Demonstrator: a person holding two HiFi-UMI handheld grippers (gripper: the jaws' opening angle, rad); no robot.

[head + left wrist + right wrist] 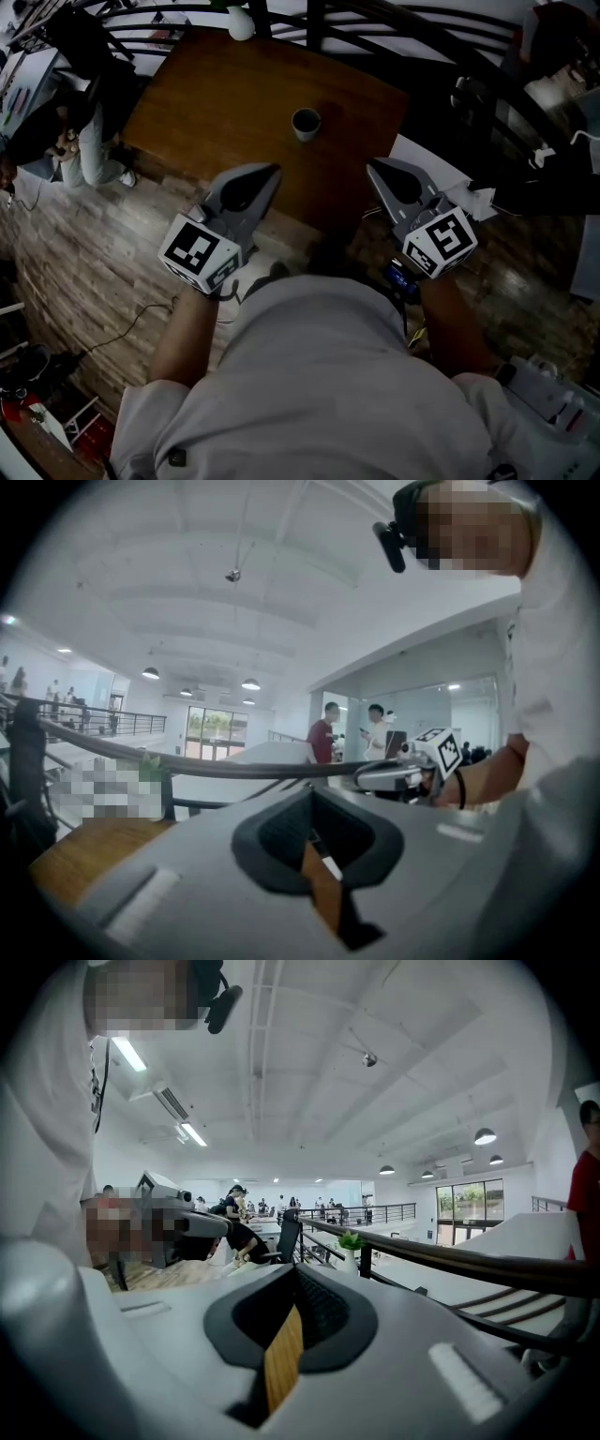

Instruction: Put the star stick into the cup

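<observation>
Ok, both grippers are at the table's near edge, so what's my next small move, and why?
Probably sweep the head view around to find the star stick first. No view shows it: the cup stands alone mid-table, and the left gripper and right gripper both have their jaws together on nothing, so there is nothing to carry yet.

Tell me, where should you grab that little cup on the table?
Pinch the cup by its rim, one jaw inside and one outside, coming down from above. It stands upright on the table with its mouth open upward, and no handle shows, so the thin wall is likely the easiest hold.
</observation>
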